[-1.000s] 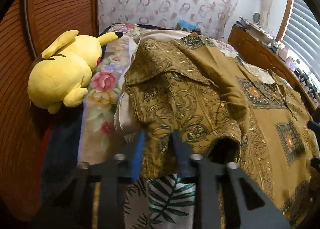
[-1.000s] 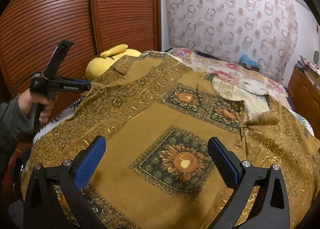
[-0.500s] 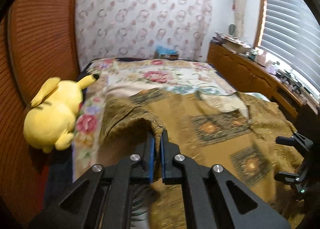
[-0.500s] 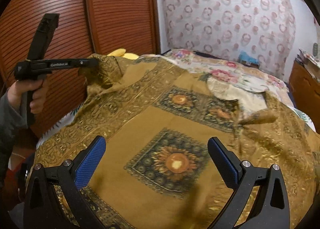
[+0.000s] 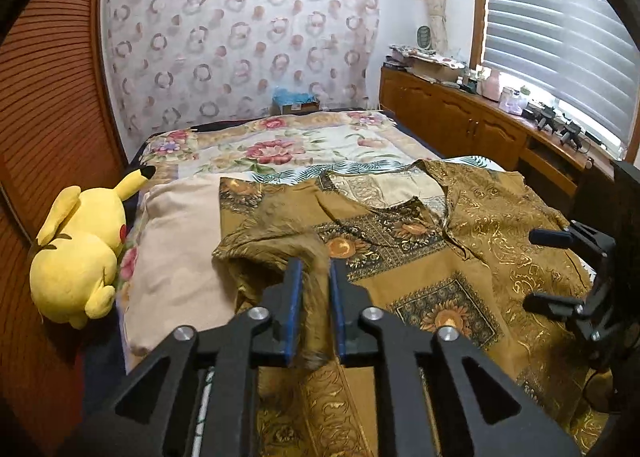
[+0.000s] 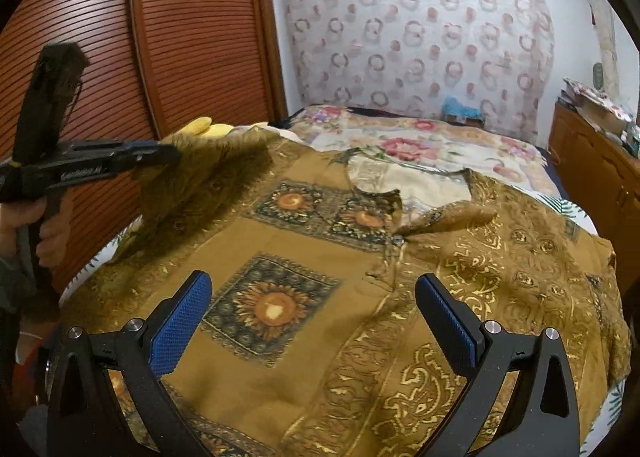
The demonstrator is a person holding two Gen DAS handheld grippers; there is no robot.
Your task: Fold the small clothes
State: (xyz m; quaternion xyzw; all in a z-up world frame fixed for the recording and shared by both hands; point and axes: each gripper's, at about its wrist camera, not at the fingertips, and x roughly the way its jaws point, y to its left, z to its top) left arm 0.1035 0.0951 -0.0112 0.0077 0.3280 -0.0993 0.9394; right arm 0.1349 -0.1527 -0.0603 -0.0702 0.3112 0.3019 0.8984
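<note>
An ochre patterned shirt [image 5: 440, 285] [image 6: 320, 249] lies spread front-up across the bed, its collar toward the far wall. My left gripper [image 5: 313, 263] [image 6: 160, 155] hovers above the shirt's left side with the bunched sleeve [image 5: 272, 241] [image 6: 208, 173] lifted between its blue pads. Its jaws are opening and the blurred cloth sits loosely in the gap. My right gripper [image 6: 312, 281] [image 5: 540, 269] stands wide open just over the shirt's lower front, with nothing between its fingers.
A yellow plush toy [image 5: 76, 253] [image 6: 204, 127] lies at the bed's left edge beside a cream cloth [image 5: 180, 241]. The floral bedspread [image 5: 300, 145] stretches to the far wall. Slatted wooden doors [image 6: 180, 37] stand on the left, a wooden cabinet [image 5: 460, 121] on the right.
My left gripper shut on the sleeve, lifted it up and over toward the shirt's middle, and its jaws have now parted again. The right gripper drifted slightly and stays open.
</note>
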